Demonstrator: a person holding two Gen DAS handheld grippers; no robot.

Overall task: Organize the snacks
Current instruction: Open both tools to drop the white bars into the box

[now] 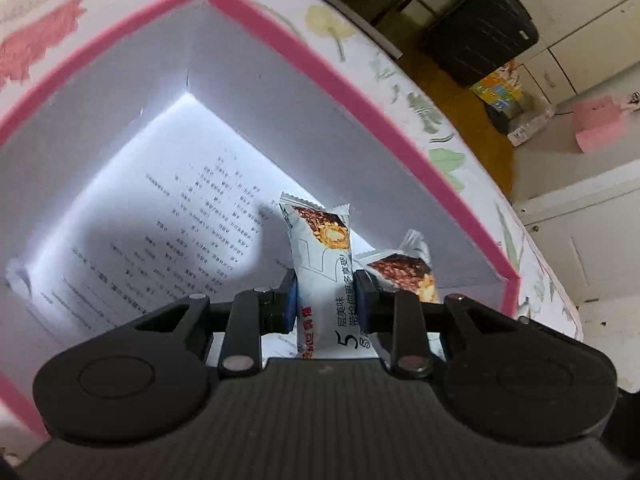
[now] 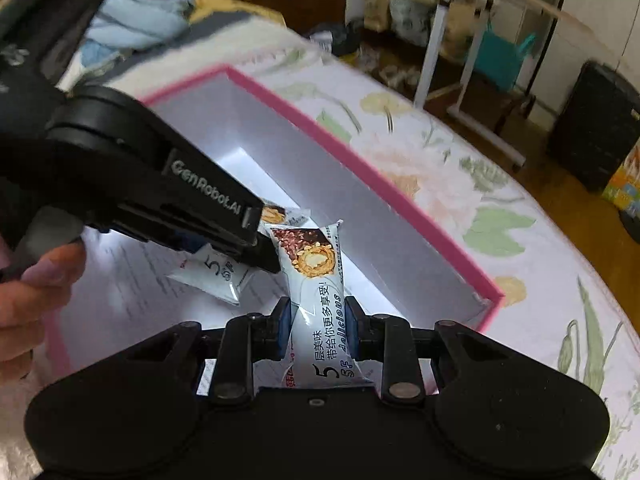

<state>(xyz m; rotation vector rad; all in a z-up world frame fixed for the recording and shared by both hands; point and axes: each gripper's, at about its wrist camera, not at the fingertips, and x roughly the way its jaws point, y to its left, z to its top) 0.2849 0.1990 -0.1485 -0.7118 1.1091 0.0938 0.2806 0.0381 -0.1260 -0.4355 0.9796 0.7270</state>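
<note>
Pink-rimmed box (image 1: 280,46) on the flowered bed (image 2: 440,168) holds one printed sheet (image 1: 160,216). Above the box, my two hand-held grippers, left (image 1: 326,300) and right (image 2: 316,320), each clamp one snack bar: left's (image 1: 320,248), right's (image 2: 312,264).

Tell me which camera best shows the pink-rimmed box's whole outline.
The right wrist view: the pink-rimmed white cardboard box shows three rim sides and two corners. The left wrist view sits lower inside the box, cropping the near rim.
</note>
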